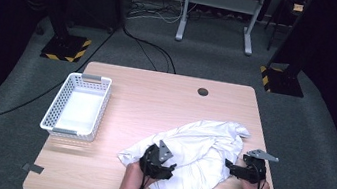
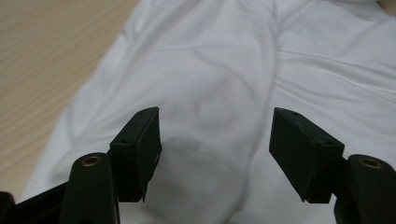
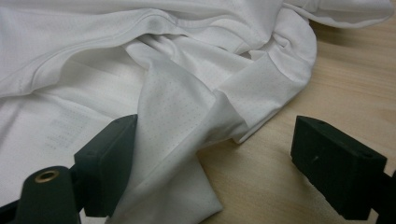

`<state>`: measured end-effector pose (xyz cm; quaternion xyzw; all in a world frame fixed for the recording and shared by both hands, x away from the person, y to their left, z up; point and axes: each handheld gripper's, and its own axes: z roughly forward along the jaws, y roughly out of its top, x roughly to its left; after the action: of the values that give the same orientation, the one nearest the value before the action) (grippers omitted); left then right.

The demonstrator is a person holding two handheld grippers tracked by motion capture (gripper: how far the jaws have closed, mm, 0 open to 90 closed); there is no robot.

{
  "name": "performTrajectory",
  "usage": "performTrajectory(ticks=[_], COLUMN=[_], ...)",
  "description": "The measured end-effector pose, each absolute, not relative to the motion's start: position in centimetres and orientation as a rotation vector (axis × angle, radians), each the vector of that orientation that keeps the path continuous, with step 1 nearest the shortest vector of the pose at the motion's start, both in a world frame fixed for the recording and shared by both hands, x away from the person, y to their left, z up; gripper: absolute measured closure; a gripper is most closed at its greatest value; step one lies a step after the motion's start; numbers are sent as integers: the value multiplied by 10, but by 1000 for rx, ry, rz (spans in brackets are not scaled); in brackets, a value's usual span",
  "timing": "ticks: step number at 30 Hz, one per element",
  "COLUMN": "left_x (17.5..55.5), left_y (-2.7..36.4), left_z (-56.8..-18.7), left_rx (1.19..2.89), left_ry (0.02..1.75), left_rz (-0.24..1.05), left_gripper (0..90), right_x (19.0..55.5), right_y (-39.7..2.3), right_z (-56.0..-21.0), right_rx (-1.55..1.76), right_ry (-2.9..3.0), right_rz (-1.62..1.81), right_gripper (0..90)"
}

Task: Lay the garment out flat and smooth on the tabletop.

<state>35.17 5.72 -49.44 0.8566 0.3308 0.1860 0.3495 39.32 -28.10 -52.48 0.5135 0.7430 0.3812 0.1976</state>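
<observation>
Left gripper (image 1: 160, 160) over white garment (image 1: 198, 149) — fingers spread.

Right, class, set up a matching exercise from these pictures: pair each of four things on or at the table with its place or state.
Things:
1. white basket
2. white garment
3. left gripper
4. round hole in the table top

Places or states:
A. jaws apart over white cloth
B. near the table's far edge
C. empty, on the left part of the table
D. crumpled, on the near right part of the table

Pairs: 1-C, 2-D, 3-A, 4-B
</observation>
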Motion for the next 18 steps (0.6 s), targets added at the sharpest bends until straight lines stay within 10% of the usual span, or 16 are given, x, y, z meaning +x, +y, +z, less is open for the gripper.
performTrajectory(ticks=[10, 18], left_x=[363, 360], left_y=[38, 69], left_z=[-509, -490], left_rx=[2321, 2216], left_ry=[822, 882], left_rz=[458, 475], left_gripper=[876, 886], right_x=[393, 394], right_y=[-279, -277], right_z=[-525, -525], right_rx=[1418, 1416], right_ry=[2106, 2110], right_rz=[1059, 1029], right_gripper=[149, 152])
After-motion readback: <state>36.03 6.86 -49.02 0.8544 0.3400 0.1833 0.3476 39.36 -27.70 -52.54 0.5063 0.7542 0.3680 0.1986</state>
